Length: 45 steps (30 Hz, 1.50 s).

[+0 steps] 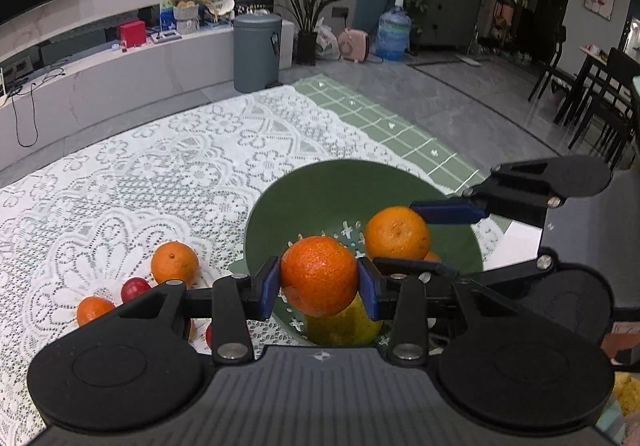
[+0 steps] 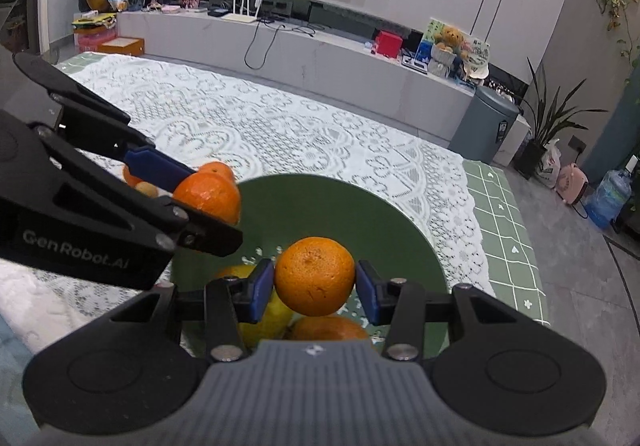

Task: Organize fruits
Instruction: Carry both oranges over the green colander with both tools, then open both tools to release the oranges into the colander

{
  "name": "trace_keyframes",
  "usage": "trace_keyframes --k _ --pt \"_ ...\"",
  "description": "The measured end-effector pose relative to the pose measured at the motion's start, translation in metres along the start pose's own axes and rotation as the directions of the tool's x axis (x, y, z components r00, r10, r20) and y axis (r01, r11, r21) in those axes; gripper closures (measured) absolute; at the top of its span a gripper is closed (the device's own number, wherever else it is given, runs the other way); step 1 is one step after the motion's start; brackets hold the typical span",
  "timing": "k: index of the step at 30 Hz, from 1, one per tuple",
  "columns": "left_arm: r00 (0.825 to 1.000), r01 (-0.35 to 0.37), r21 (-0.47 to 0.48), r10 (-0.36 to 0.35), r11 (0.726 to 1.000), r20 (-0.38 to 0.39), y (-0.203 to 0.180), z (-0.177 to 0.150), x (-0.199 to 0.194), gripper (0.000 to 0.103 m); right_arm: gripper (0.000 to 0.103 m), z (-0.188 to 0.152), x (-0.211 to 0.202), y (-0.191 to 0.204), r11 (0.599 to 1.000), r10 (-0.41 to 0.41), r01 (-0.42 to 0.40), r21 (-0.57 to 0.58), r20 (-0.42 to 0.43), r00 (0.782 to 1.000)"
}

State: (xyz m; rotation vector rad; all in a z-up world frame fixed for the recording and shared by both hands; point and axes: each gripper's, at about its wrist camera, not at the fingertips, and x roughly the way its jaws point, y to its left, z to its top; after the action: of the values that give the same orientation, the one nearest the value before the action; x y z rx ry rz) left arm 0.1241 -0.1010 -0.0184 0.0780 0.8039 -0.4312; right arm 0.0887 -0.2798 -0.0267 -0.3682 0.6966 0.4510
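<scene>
An orange (image 1: 319, 275) is clamped between the blue pads of the left gripper (image 1: 319, 286), pressed on both sides and held over the near rim of a green bowl (image 1: 304, 182). A second orange (image 2: 314, 275) is gripped the same way in the right gripper (image 2: 315, 284), also held above the bowl's inside. In the left wrist view the right gripper is seen at the right, with its fruit over the perforated bottom of the bowl; in the right wrist view the left gripper is seen at the left, its fruit by the bowl's left rim.

Inside the bowl a yellow-green fruit (image 1: 344, 322) and another orange (image 2: 328, 328) are seen lying on the bottom, below the held fruits.

On the white lace tablecloth (image 1: 160, 166), left of the bowl, a loose orange (image 1: 174, 262), a smaller orange (image 1: 93, 309) and a red fruit (image 1: 135, 288) are found lying close together.
</scene>
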Motion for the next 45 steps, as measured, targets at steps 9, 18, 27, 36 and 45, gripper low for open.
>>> trace_keyframes --k 9,18,27,36,45 --pt "0.999 -0.006 0.001 0.006 1.000 -0.048 0.003 0.004 0.023 0.057 0.061 0.001 0.022 -0.012 1.000 -0.005 0.005 -0.010 -0.042 0.999" --pt "0.994 -0.020 -0.017 0.018 1.000 -0.105 0.011 0.008 0.043 0.057 0.061 0.002 0.047 -0.020 1.000 -0.012 0.010 -0.021 -0.087 0.996" --pt "0.991 -0.005 0.006 0.005 1.000 -0.133 0.010 0.015 0.057 0.057 0.061 0.002 0.066 -0.024 1.000 -0.005 0.002 -0.021 -0.131 0.991" --pt "0.989 -0.028 0.069 0.037 0.997 -0.142 0.004 0.016 0.066 0.056 0.060 -0.004 0.081 -0.025 1.000 0.005 -0.010 -0.021 -0.185 0.983" --pt "0.988 -0.032 0.106 0.048 0.994 -0.147 -0.001 0.017 0.071 0.055 0.061 -0.001 0.083 -0.026 1.000 -0.001 -0.003 -0.020 -0.196 0.981"
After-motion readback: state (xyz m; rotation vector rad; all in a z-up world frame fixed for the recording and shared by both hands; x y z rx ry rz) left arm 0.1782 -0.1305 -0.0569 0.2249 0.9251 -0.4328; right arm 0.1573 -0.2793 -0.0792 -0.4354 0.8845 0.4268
